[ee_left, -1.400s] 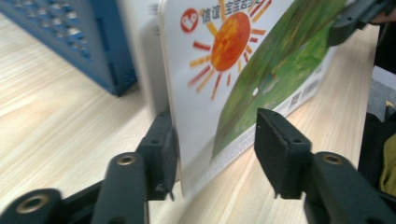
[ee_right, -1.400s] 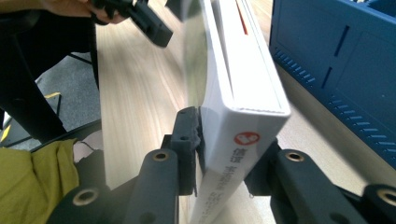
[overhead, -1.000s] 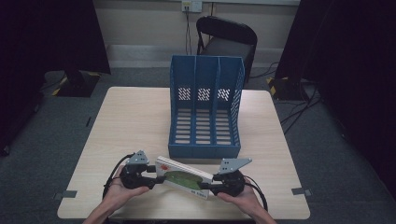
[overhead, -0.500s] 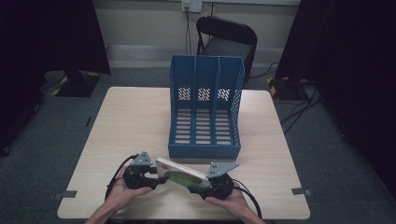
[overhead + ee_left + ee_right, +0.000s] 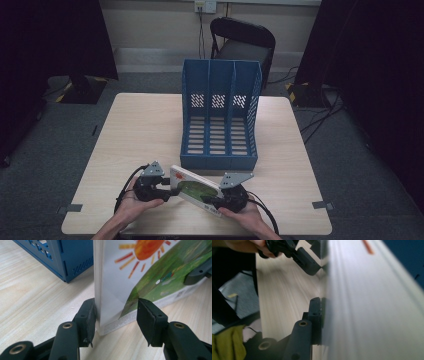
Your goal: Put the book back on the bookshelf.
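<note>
At the lower middle of the high view, a picture book stands tilted on the worktop, just in front of the blue file rack. The left gripper clamps the book's spine end. The right gripper, whose jaws have just been closing, grips its other end.

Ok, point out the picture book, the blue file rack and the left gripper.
picture book point(image 5: 196, 190), high view, on its green cover.
blue file rack point(image 5: 219, 162), high view, on its front wall.
left gripper point(image 5: 116, 316), left gripper view, between its jaws.
</note>
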The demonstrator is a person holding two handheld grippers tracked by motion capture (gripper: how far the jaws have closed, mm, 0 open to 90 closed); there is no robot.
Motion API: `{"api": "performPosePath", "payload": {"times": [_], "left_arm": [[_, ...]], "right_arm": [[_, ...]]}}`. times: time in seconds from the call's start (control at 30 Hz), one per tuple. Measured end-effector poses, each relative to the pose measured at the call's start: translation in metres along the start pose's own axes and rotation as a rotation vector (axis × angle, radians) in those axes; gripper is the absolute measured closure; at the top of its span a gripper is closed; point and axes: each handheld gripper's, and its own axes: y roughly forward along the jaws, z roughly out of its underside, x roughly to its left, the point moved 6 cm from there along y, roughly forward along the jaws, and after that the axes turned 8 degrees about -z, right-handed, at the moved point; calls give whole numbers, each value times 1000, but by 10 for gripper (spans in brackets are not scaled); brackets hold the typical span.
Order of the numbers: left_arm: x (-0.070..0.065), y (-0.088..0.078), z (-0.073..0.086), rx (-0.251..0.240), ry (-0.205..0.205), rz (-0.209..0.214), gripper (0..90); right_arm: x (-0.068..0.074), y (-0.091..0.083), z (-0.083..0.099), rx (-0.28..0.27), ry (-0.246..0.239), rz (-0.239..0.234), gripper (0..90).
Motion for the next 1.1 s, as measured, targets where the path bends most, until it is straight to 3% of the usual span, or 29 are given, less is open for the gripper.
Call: {"api": "performPosePath", "payload": {"times": [0.17, 0.2, 0.33, 0.37, 0.4, 0.6, 0.9, 1.03, 1.1], "left_arm": [[1, -4, -5, -42, -22, 10, 489], [1, -5, -6, -48, -26, 14, 487], [-2, -5, -4, -46, 15, -10, 523], [-2, -5, -4, -46, 15, -10, 532], [-1, -5, -4, -44, 9, -5, 532], [1, -4, -5, -45, -17, -6, 534], [3, -5, -5, -42, -40, 5, 534], [12, -9, -6, -50, -80, 17, 428], [19, -12, -6, -58, -94, 2, 384]], "right_arm": [[2, -3, -2, 28, -69, 52, 762], [4, -3, -2, 39, -105, 68, 761], [4, -4, 0, 27, -83, 42, 755], [4, -4, 0, 27, -83, 42, 755], [3, -4, 0, -3, -38, 9, 718], [2, -3, 0, -48, 25, -19, 706], [1, -2, -1, -29, 8, 25, 762], [2, -3, -3, -14, -8, 36, 763], [2, -5, -4, -11, -13, 37, 764]]}}
